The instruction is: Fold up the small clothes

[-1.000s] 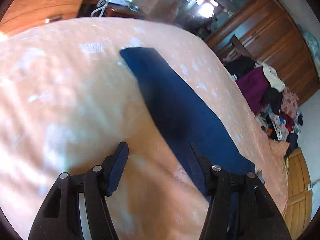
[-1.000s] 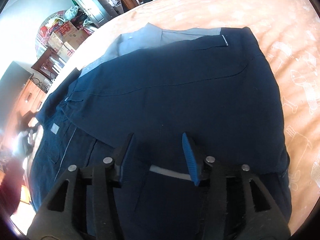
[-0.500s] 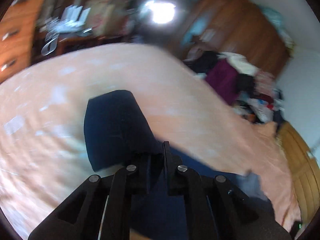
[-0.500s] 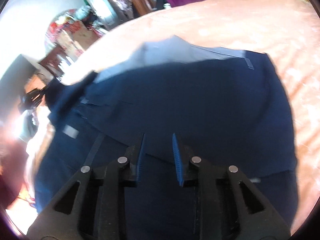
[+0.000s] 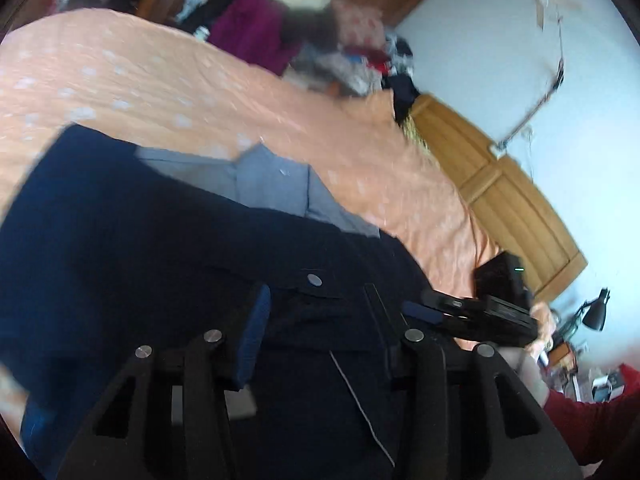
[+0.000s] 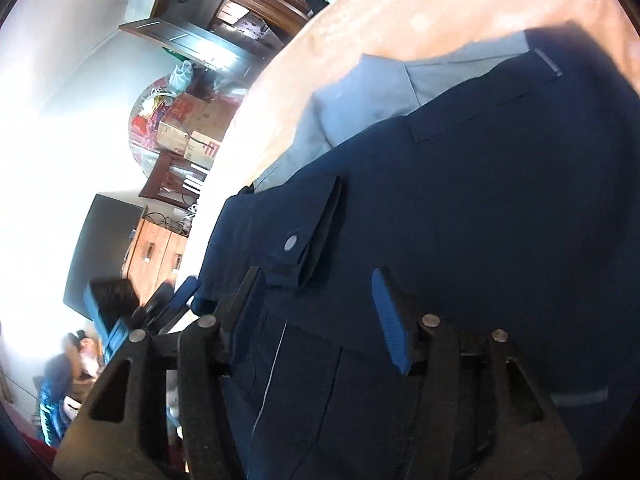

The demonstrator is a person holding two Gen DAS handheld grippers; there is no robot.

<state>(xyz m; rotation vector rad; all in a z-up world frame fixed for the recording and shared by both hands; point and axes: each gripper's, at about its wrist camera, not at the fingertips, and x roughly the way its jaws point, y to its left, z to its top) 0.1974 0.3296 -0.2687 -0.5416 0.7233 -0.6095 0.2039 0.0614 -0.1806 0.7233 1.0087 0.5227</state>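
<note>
1. Two grippers are in my views, both over the dark navy folded garment (image 5: 132, 248) that lies on the bed's orange patterned bedspread (image 5: 120, 80).
2. My left gripper (image 5: 316, 328) has its fingers spread wide with nothing between them; the navy cloth lies under and ahead of them.
3. Just ahead of the left fingers (image 5: 252, 332) I see a navy flap with a round metal snap button (image 5: 315, 279), roughly midway between the two tips.
4. Further ahead, a pale grey-blue panel of the garment (image 5: 272, 184) shows at its far edge, touching the bedspread.
5. My right gripper (image 6: 316, 304) is also spread wide and holds nothing; I cannot tell whether its tips touch the cloth.
6. In the right wrist view the same snap-button flap (image 6: 312, 232) stands just beyond the left-hand finger, tilted, with the button facing up.
7. The navy garment (image 6: 500, 200) fills most of that view, and its grey-blue panel (image 6: 360, 108) lies at the far side against the bedspread (image 6: 420, 12).
8. From the left wrist view I see the right gripper's black body (image 5: 480, 308) at the garment's right edge, and a dark red sleeve (image 5: 588, 428) low on the right.
9. Beyond the bed lie a pile of mixed clothes (image 5: 320, 40) and a wooden wardrobe (image 5: 512, 200).
</note>
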